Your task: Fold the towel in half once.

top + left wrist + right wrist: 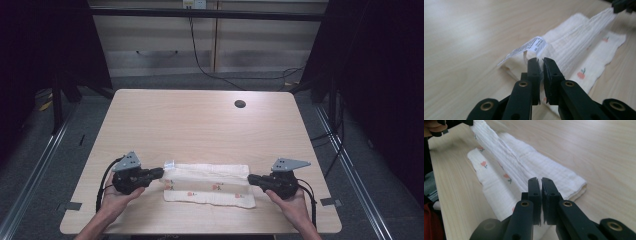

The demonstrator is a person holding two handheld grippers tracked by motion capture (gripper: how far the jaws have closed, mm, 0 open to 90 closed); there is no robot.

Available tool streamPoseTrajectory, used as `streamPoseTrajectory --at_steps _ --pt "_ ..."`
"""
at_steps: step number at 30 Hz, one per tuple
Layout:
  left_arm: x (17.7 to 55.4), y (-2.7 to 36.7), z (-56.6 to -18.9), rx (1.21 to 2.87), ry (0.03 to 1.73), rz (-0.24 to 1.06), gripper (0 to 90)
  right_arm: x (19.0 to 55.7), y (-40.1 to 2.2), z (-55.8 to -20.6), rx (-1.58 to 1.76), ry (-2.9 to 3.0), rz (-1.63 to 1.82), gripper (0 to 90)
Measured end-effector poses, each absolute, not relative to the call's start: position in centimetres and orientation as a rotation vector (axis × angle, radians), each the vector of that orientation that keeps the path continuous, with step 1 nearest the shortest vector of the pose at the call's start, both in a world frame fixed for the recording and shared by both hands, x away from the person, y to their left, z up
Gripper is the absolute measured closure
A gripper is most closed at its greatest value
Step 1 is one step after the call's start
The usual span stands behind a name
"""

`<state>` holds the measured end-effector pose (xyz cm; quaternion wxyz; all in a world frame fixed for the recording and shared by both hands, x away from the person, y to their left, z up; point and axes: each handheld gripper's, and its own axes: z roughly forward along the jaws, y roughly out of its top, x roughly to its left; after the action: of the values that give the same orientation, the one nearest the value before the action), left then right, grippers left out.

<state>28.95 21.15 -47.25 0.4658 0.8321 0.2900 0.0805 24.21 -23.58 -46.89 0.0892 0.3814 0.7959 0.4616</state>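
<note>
At the near edge of the tabletop [200, 120], my left hand-held gripper [159, 173] has its jaws pressed almost together on the left end of a folded white cloth [210, 184], a thin fold of fabric pinched between them just below the cloth's printed care label [527, 47]. My right hand-held gripper [251, 178] mirrors it at the opposite end, jaws closed to a narrow slit with the cloth's edge caught in the gap. Both hands come in from the bottom of the high view, the left hand [117, 197] and the right hand [292, 200] each wrapped under its tool.

The cloth, a ribbed cream muslin printed with small red motifs, lies with its long axis running left to right across the tabletop, parallel to the near edge. Its upper layer is lifted taut between the two hand-held grippers, while a lower layer rests flat on the wood toward me. The care label points up and away at the left end.

A dark round hole [240, 104] sits in the tabletop well beyond the cloth. Nothing lies between the hand-held grippers but the cloth itself.
</note>
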Motion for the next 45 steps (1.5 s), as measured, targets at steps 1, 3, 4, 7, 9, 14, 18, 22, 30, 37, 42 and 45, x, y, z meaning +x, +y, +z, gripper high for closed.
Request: streamPoseTrajectory --at_steps 1,3,4,7,9,14,18,22,30,37,42,45 --pt "28.9 20.8 -47.6 2.064 0.703 0.19 84.1 24.1 -23.6 -47.2 1.141 2.375 1.358 86.0" --pt "28.8 20.4 -48.1 2.096 0.687 0.185 83.9 24.0 -23.5 -47.8 1.144 2.399 1.331 85.6" --pt "28.8 20.3 -48.4 2.1 0.689 0.177 83.8 24.0 -23.4 -48.0 1.14 2.406 1.314 85.5" --pt "28.5 20.3 -48.7 2.118 0.678 0.156 83.4 23.9 -23.4 -48.6 1.153 2.431 1.292 84.0" --pt "28.4 20.5 -48.8 2.123 0.664 0.131 82.6 23.8 -23.4 -48.8 1.15 2.442 1.282 82.9" --pt "27.9 20.6 -48.9 2.142 0.643 0.115 76.8 23.6 -23.4 -49.1 1.16 2.45 1.249 78.7" --pt "27.8 21.1 -48.5 2.11 0.645 0.122 69.5 23.5 -23.6 -48.7 1.154 2.431 1.28 72.7" --pt "28.1 22.0 -48.2 2.079 0.675 0.134 66.6 23.5 -24.2 -48.2 1.168 2.377 1.331 64.9" --pt "29.3 22.5 -48.3 2.05 0.743 0.156 66.1 24.6 -24.6 -48.0 1.196 2.349 1.336 62.5" --pt "31.1 20.2 -48.3 2.1 0.722 0.169 68.3 27.7 -24.2 -47.7 1.216 2.363 1.289 68.7" --pt "32.5 18.8 -48.5 2.111 0.713 0.133 72.6 30.2 -23.9 -48.0 1.244 2.376 1.285 67.6" --pt "32.6 18.4 -49.4 2.139 0.72 0.125 73.2 31.3 -23.7 -48.7 1.266 2.388 1.29 65.4"
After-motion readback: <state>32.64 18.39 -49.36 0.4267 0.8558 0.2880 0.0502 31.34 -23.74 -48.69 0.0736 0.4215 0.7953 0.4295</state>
